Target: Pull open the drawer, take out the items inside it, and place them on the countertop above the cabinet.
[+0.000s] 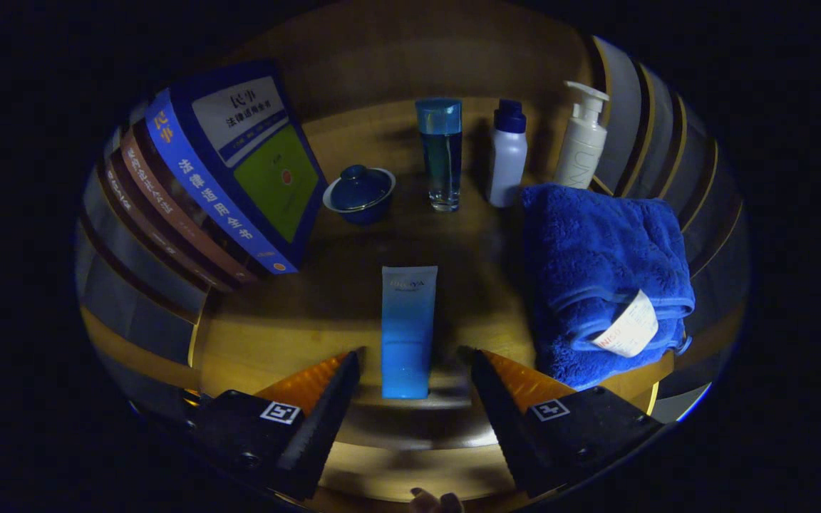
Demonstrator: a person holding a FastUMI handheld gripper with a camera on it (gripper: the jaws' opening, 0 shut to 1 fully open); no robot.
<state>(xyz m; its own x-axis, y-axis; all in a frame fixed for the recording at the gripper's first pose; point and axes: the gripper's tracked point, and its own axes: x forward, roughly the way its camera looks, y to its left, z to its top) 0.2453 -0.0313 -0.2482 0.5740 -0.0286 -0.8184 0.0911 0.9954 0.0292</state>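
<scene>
A light-blue squeeze tube (408, 324) lies on the wooden countertop (296, 335), its lower end at the counter's front edge. My gripper (414, 354) is open, one finger on each side of that lower end, and a small gap shows between each finger and the tube. Neither finger touches it. Below the counter's edge, between the fingers, I see more wood, but I cannot tell whether it is the drawer.
Leaning books (225, 178) stand to the left. Behind the tube are a dark-blue lidded bowl (359, 192), a clear bottle with blue liquid (441, 153), a white bottle with a dark cap (507, 153) and a white pump bottle (583, 139). A folded blue towel (596, 263) lies to the right. A fingertip (435, 502) shows below.
</scene>
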